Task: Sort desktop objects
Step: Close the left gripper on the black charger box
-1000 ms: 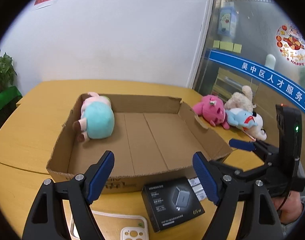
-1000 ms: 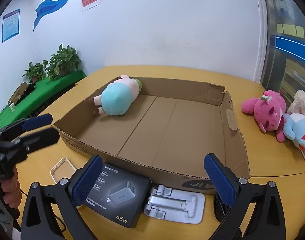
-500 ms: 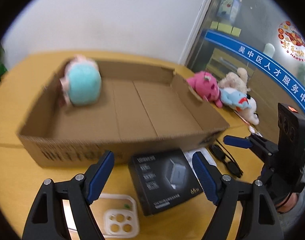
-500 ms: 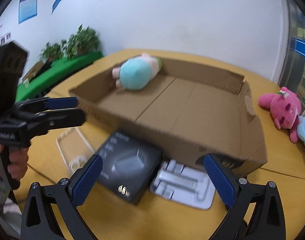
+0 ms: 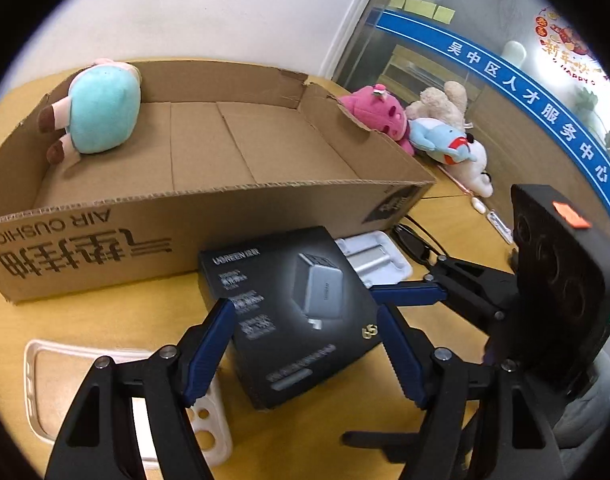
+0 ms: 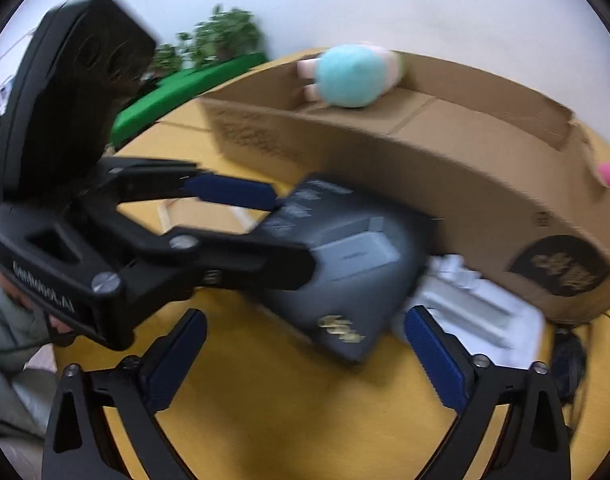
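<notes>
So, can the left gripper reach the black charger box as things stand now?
Probably yes. The left gripper is open right over the black charger box, with nothing between; the right gripper is close beside it, though.

Five plush toys (image 5: 101, 114), one cardboard box (image 5: 225, 216), one charger box (image 5: 293, 312), one phone case (image 5: 57, 384), one stand (image 5: 375, 258), one pair of glasses (image 5: 415, 242).

White wall (image 5: 225, 12) behind yellow table (image 5: 105, 312), glass partition (image 5: 485, 92) right
</notes>
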A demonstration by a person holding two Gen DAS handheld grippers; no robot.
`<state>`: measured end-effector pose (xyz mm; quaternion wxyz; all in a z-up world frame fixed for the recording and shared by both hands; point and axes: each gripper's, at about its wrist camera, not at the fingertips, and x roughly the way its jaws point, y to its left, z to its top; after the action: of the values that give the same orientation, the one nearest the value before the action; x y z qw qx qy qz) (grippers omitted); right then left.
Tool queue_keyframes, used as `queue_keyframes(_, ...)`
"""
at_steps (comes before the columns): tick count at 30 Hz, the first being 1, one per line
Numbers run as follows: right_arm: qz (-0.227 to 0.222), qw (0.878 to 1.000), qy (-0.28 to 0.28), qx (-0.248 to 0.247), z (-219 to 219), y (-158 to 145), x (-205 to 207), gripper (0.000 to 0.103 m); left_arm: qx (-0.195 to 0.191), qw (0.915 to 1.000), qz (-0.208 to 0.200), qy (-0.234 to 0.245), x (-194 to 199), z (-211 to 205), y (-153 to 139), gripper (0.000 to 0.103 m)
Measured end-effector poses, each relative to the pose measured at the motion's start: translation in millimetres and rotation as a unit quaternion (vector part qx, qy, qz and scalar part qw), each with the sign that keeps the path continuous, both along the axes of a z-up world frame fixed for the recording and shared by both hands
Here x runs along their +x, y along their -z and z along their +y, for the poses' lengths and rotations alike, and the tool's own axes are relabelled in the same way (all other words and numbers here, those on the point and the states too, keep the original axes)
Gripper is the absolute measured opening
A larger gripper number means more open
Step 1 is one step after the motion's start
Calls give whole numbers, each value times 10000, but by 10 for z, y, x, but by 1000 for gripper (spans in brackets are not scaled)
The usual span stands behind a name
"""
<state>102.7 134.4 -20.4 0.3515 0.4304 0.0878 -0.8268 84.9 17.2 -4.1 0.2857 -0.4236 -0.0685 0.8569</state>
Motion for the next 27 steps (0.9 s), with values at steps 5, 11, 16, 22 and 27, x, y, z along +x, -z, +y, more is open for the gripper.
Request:
queue_keyframes(5,-350,9959,-711,-435,-93,-43,306,101,346,9972,-376,537,222,116,17,56)
queue_keyframes(11,-30,9966,-703,433,-100,79,564,100,349,9987,-202,298,294,-42,-163,59)
queue_keyframes(16,-120,9999,-57,87,95,75,351,100,141,9991,-306,-275,-81,-306,-70,59)
queue_keyframes(22,27,9999,106,-36,73,67,273,98,-44,9959,-898,-26,-177,-179,209,60)
queue_keyframes(27,-115,9997,-97,-188,160,66,388,96,133,9937,-1112,64,127,-138,214,60)
